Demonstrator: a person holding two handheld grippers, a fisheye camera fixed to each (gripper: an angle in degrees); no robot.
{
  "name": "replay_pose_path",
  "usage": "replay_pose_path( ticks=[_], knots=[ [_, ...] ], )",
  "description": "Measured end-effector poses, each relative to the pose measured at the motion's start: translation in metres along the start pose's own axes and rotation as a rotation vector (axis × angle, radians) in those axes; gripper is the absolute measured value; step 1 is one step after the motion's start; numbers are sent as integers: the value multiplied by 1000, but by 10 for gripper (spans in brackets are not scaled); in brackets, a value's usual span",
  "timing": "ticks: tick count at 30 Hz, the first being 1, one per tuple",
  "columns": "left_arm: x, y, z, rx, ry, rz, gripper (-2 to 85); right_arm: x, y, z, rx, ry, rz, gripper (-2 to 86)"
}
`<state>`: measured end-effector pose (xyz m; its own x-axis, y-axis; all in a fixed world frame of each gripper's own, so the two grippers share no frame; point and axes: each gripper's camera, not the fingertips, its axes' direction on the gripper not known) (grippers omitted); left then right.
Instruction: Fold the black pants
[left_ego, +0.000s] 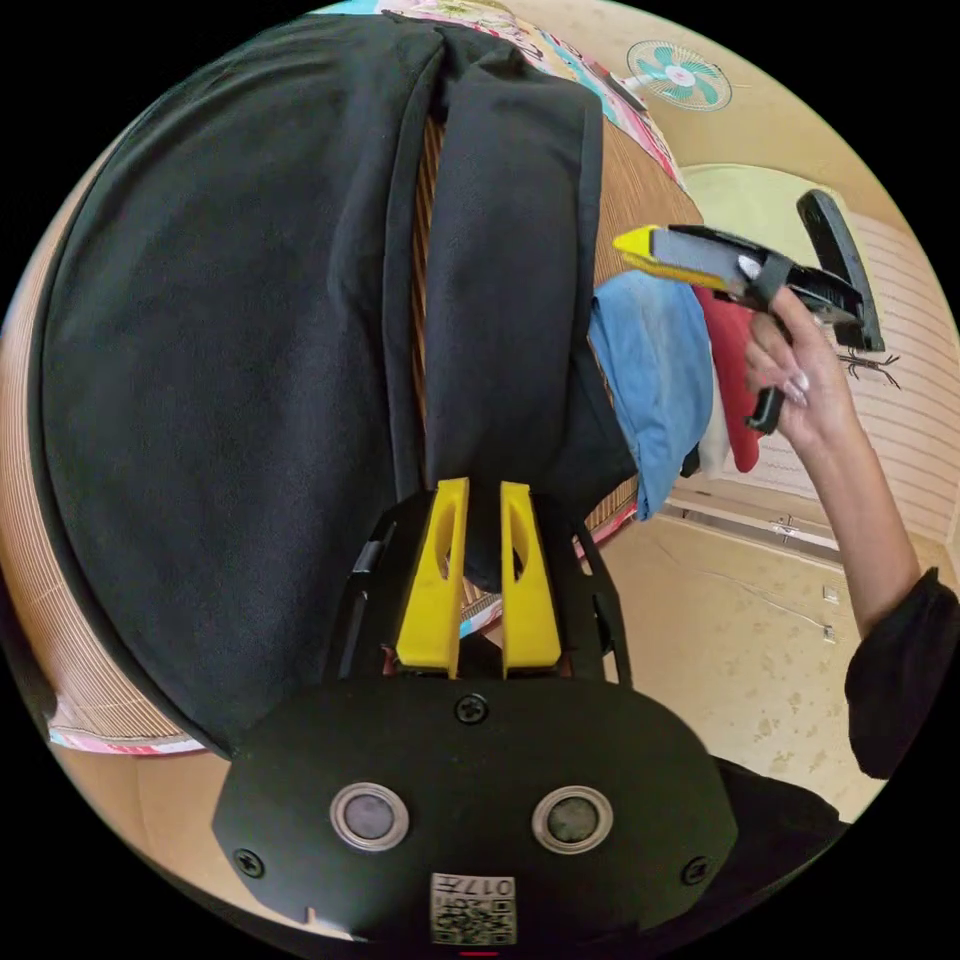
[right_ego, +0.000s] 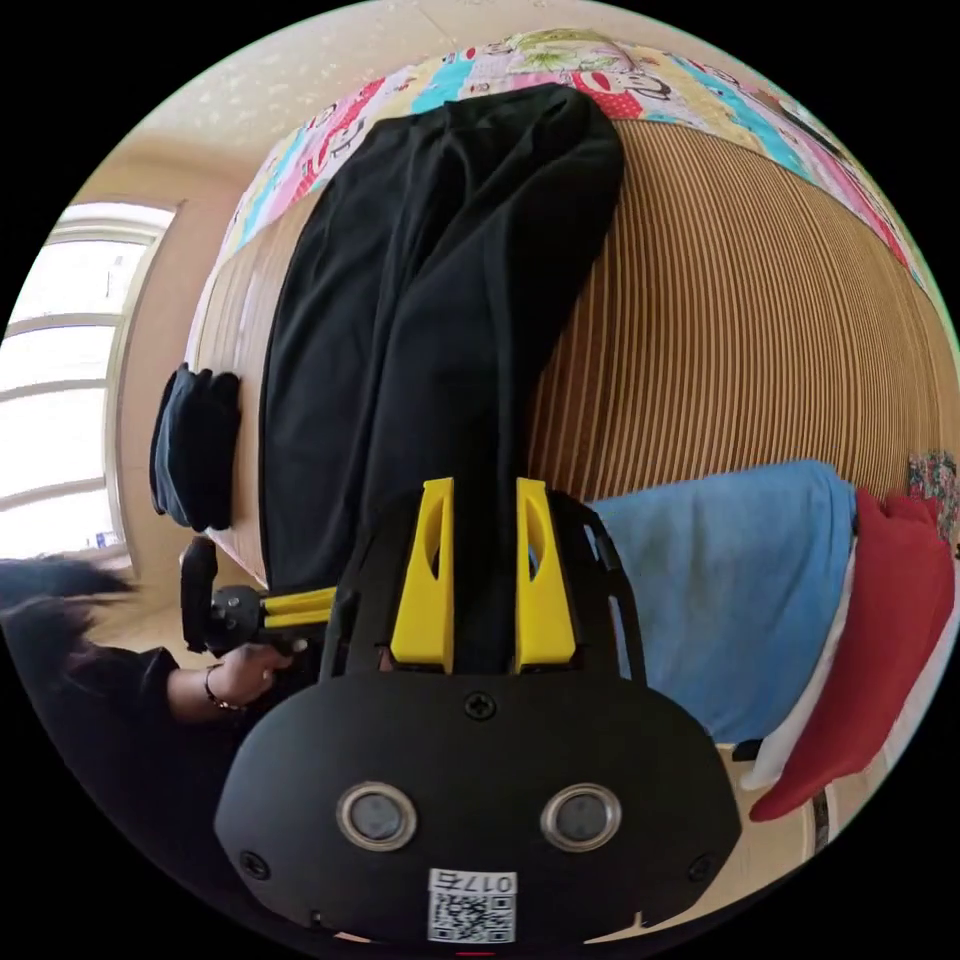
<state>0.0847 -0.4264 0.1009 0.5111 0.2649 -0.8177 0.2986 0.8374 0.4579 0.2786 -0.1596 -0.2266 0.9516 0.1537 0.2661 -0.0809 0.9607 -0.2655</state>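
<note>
The black pants (left_ego: 250, 350) lie lengthwise on a striped bamboo mat (left_ego: 640, 190), one leg folded alongside the other. My left gripper (left_ego: 484, 490) is shut on a pinch of black cloth at the pants' near end by the mat's edge. In the right gripper view the same pants (right_ego: 420, 300) stretch away from me, and the left gripper (right_ego: 325, 603) is held by a hand at their near left corner. My right gripper (right_ego: 484, 490) has its jaws apart over the pants' near end. A hand holds this right gripper (left_ego: 625, 243) in the air just off the pants' right edge.
A blue cloth (right_ego: 730, 590), a red cloth (right_ego: 880, 640) and a white one hang over the bed's edge to the right. A folded dark garment (right_ego: 195, 450) sits at the mat's left edge. A patterned sheet (right_ego: 560, 65) borders the mat (right_ego: 750, 330). A tiled floor (left_ego: 740, 640) lies below.
</note>
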Motion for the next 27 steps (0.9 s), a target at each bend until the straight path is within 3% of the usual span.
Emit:
replay_pose_path(
  ticks=[3, 6, 11, 16, 23, 27],
  knots=[
    [-1, 3, -2, 8, 18, 0, 63, 8, 54, 33, -72, 65, 49, 112],
    [4, 4, -5, 4, 21, 4, 69, 24, 87, 64, -163, -26, 123, 100],
    [27, 11, -42, 69, 113, 40, 92, 18, 128, 26, 45, -97, 130, 42],
    [65, 13, -93, 144, 249, 85, 112, -3, 169, -29, 178, -302, 45, 29],
    [115, -14, -95, -53, 441, 139, 154, -23, 192, -58, 244, -434, -27, 31],
    [130, -9, -96, -48, 419, 155, 77, -25, 184, -43, 153, -371, -95, 41]
  ],
)
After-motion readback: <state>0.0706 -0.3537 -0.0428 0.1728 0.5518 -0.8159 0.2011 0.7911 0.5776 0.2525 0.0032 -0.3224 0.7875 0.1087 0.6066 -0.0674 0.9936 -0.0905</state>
